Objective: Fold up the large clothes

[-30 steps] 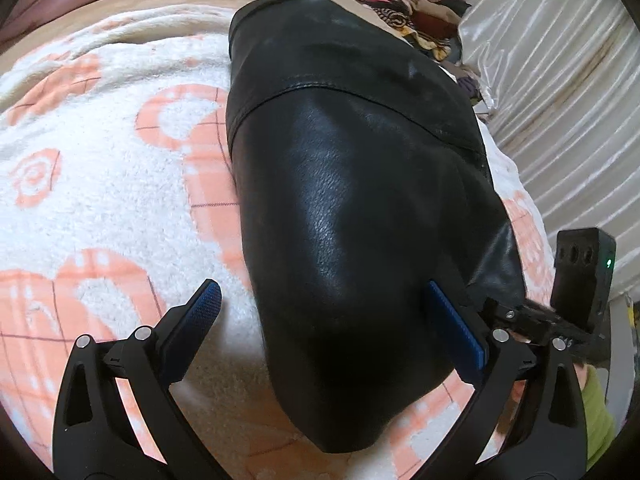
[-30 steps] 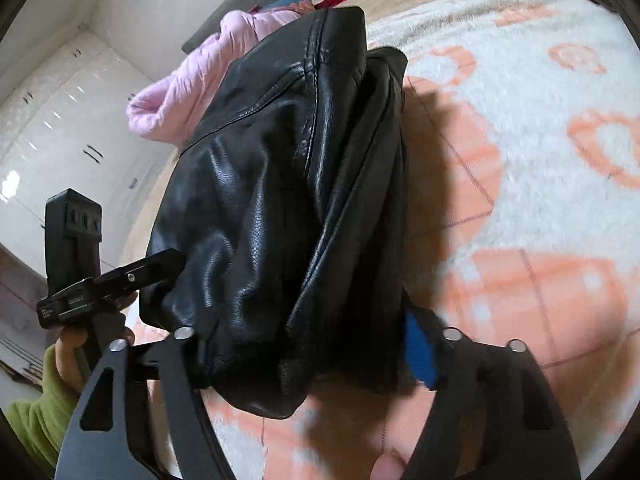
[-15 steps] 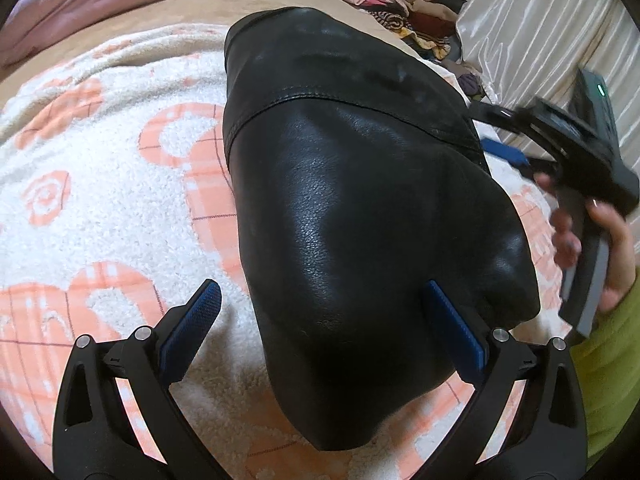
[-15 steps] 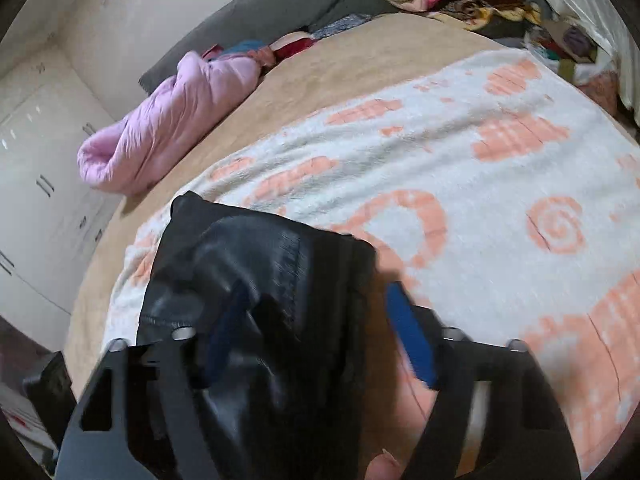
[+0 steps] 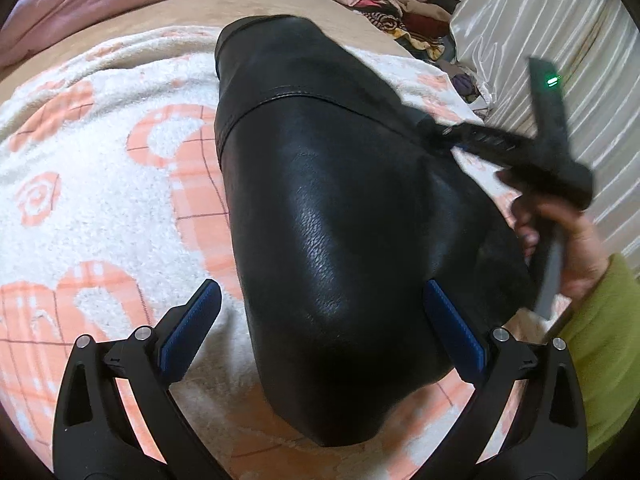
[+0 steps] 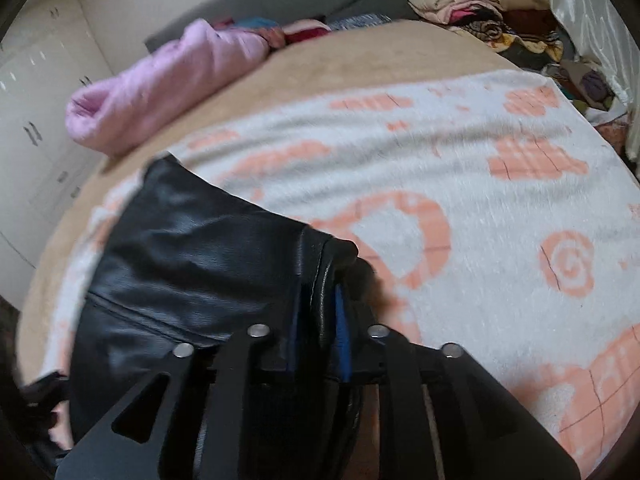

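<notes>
Right gripper [image 6: 320,320]: jaws closing on the far side edge of the black leather jacket [image 5: 340,200]. In the right wrist view a fold of leather sits between the blue pads [image 6: 342,332], which stand nearly together and appear to press it, so it is read as grasping the jacket edge. A second ago this gripper stood wide open at the jacket's near end; it has since travelled up along the jacket's right side and pinched in.

Left gripper [image 5: 320,336]: jaws spread wide, straddling the near end of the jacket; neither pad visibly presses the leather. Released, and its position relative to the jacket is unchanged over the last second.

The jacket lies as a long folded bundle on the white-and-orange fleece blanket [image 5: 80,208], which covers a tan bed. A hand in a green sleeve [image 5: 596,320] carries the right gripper just beside the jacket's right edge.

Judgement: a new grip point is being secured, likely to fold or straighten that side. The left gripper has no hold yet, so the bundle could slide when pulled.

Beyond the jacket: pink quilt [image 6: 168,84], pile of clothes [image 6: 480,0].
</notes>
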`<state>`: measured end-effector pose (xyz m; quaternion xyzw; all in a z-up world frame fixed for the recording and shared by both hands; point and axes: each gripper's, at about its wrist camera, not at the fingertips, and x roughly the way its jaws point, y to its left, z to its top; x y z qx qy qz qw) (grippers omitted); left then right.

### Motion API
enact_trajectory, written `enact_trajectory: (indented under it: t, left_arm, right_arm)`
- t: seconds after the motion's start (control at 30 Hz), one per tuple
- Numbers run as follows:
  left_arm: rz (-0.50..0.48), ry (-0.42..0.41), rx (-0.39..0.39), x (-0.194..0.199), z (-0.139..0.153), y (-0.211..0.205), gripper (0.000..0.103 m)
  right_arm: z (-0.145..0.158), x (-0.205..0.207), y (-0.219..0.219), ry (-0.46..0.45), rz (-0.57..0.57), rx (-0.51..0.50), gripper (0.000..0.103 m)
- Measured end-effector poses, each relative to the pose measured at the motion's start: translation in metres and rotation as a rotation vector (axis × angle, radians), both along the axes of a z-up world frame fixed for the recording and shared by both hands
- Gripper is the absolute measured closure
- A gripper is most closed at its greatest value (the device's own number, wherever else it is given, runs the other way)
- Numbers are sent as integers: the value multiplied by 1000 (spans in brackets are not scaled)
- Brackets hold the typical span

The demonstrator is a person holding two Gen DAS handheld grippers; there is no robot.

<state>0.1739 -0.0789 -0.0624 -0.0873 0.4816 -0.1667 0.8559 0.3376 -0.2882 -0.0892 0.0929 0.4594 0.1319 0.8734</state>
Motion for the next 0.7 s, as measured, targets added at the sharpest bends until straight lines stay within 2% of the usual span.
enact_trajectory:
  t: [0.1,0.17,0.23,0.3,0.33,0.37,0.4,0.53,0.63,0.7]
  left_arm:
    - [-3,-3,11,2,1,-3,8]
    - [-1,-4,21,2,3,-4,8]
    - [-6,-11,32,2,6,-5,8]
    - [-11,-18,44,0,10,-9,8]
    - [-12,-21,47,-1,11,-10,9]
    - [-12,-23,50,-1,13,-11,9]
    - [-12,-24,53,-1,13,-11,9]
    - [-4,-35,66,-5,19,-13,9]
    - [2,-54,64,-12,27,-13,9]
    - [10,-76,67,-19,35,-12,9]
  right_arm:
    - [-11,2,1,20,-26,-22,82]
    - [-6,-2,4,-2,-28,-46,81]
    - [3,-9,2,-16,-36,-44,74]
    - [13,-15,-3,-19,-52,-18,55]
    - [18,-20,-6,-25,-50,3,55]
    - [22,-24,-6,-28,-45,-1,49]
    - [26,-28,-6,-30,-41,-12,36]
    - [43,-53,-5,-68,-19,-40,26]
    - [60,-78,-9,-103,-7,-24,18]
    - [74,-99,-12,-141,-16,-27,10]
